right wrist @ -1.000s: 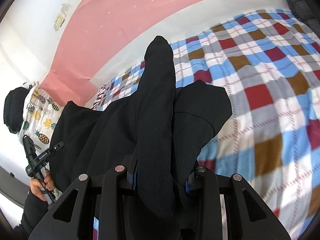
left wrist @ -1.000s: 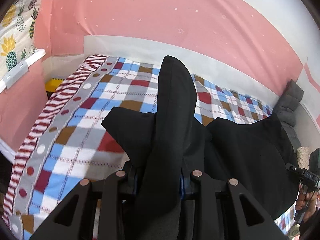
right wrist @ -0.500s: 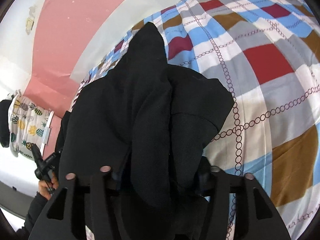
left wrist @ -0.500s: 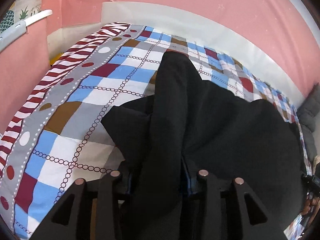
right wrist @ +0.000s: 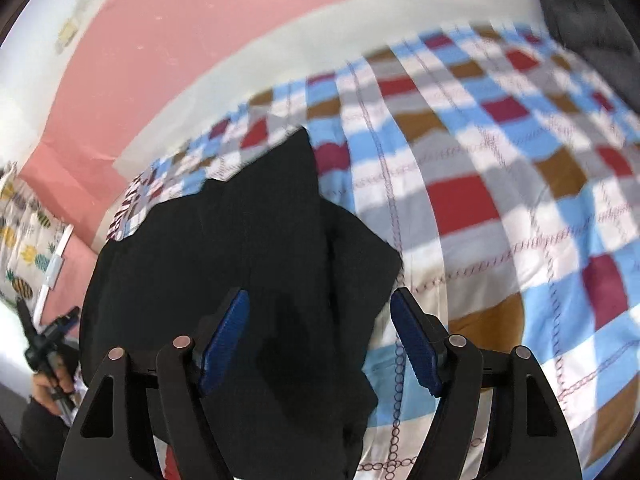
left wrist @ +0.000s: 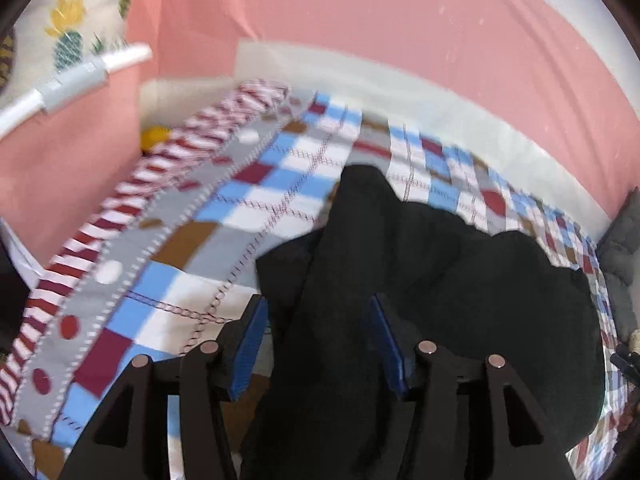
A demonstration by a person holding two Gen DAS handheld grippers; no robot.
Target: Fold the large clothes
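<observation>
A large black garment [left wrist: 460, 280] lies on the checked bedspread [left wrist: 208, 240]. It also shows in the right wrist view [right wrist: 248, 248]. My left gripper [left wrist: 318, 344] is open, its blue pads [left wrist: 246, 344] apart on either side of a black fold that still runs between them. My right gripper [right wrist: 320, 344] is open too, its blue pads [right wrist: 416, 348] wide apart over the garment's edge. The cloth lies loose between both pairs of fingers. The left gripper and its hand show at the left edge of the right wrist view [right wrist: 48, 340].
The bedspread [right wrist: 500, 200] spreads to the right of the garment. A pink wall [left wrist: 360, 32] with a white strip runs behind the bed. A pineapple-print curtain [left wrist: 68, 20] and a white rail hang at left. A grey padded cushion [left wrist: 620, 248] sits at the far right.
Both grippers have opened and let go of the black garment. The raised folds have dropped and the garment now lies flatter on the bedspread. Both views are blurred by motion.
</observation>
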